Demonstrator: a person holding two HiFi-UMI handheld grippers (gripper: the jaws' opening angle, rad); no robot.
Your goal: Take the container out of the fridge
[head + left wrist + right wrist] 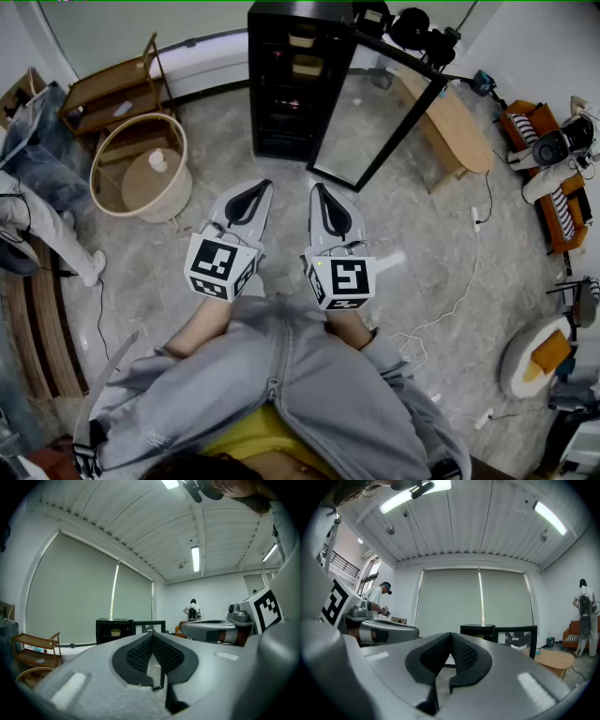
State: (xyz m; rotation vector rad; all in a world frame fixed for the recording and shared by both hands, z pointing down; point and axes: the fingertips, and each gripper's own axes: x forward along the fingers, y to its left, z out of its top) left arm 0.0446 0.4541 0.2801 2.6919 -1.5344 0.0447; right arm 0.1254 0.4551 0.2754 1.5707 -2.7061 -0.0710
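A tall black fridge (281, 89) of boxy, matt cabinet form stands on the grey marbled floor (441, 244), its dark-framed glass door (375, 117) swung wide open to the right. Inside it, on an upper shelf, sits the pale tan box-shaped container (307, 66), with another like it on the shelf above; the left gripper view shows the same container as a small yellowish block on a shelf of the far-off fridge. To the left of the fridge lies a round cream basket (141, 169) with a smooth curved wall, and to the right stands an oval pale-wood bench (455, 127). The person, in a soft grey hooded sweatshirt (281, 384), holds both tools out in front, side by side and level, their tips turned toward the fridge and well apart from it. The left hand-held gripper (265, 184) has a smooth grey shell, black ribbed pads and a black-and-white marker cube (222, 265) at its rear; its jaws are clenched, tip against tip, with nothing between them. The right hand-held gripper (316, 187), of the same grey shell and dark ribbed lining, is also clenched and empty, its own marker cube (339, 279) just ahead of the sleeve. The two shells lie close together without touching.
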